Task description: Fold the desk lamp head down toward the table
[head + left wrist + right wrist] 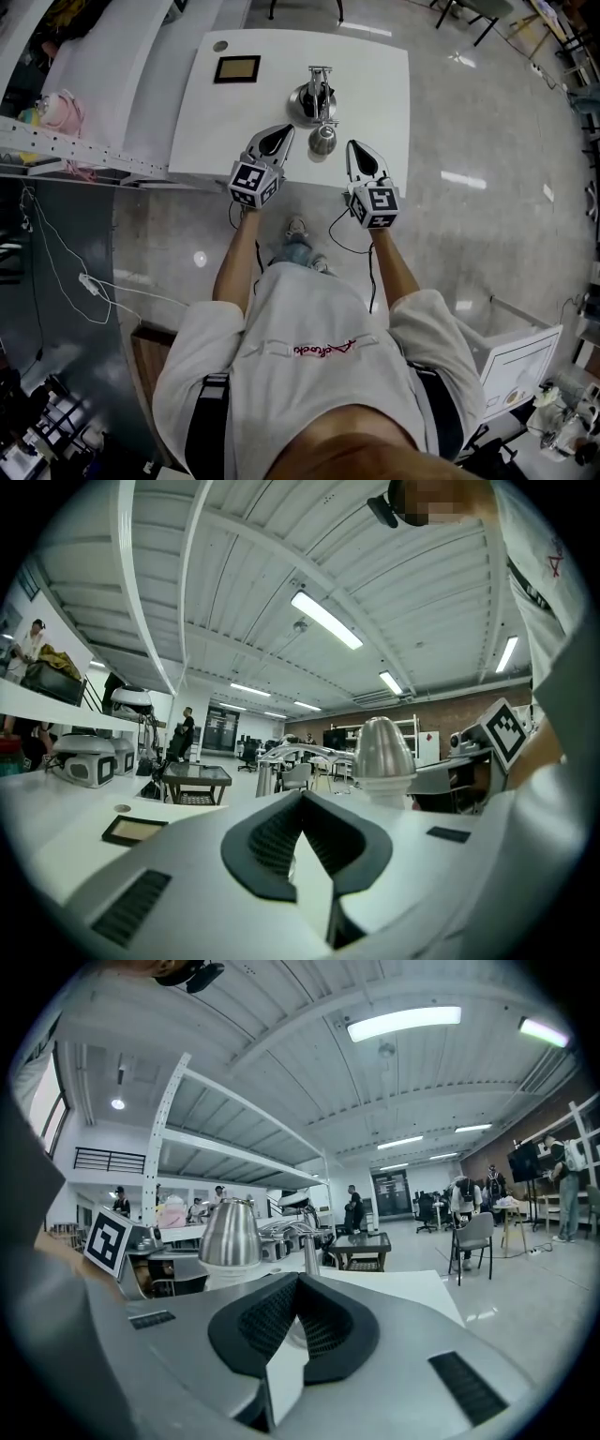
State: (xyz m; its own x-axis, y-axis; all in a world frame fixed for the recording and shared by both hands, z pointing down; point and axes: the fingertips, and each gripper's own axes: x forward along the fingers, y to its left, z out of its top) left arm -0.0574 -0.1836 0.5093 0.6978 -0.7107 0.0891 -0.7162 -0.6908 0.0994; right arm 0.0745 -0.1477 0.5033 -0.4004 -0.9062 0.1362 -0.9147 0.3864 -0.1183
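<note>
Since the bell-shaped, silver metal lamp head [323, 141] hangs out over the near edge of the white rectangular bench [380, 70], the person stands right at that edge with one tool on either side of it, so either could come in at it from the flank. The grey-and-black left tongs [284, 132] lie just left of the head and the matching right tongs [352, 145] just right of it, both pointing roughly level across the bench. From both gripper views the head sits low, dome up and white mouth facing down, about level with the tongs, while its chrome arm runs back to the round shiny base [310, 101] further in. That is a pose the task would leave behind, though whether the mouth rests on the bench cannot be told. Both pairs of tongs are pressed together, black ribbed pads meeting with nothing between them, and neither touches the lamp. A flat, black-framed panel [236, 68] lies well apart at the far left corner.
</note>
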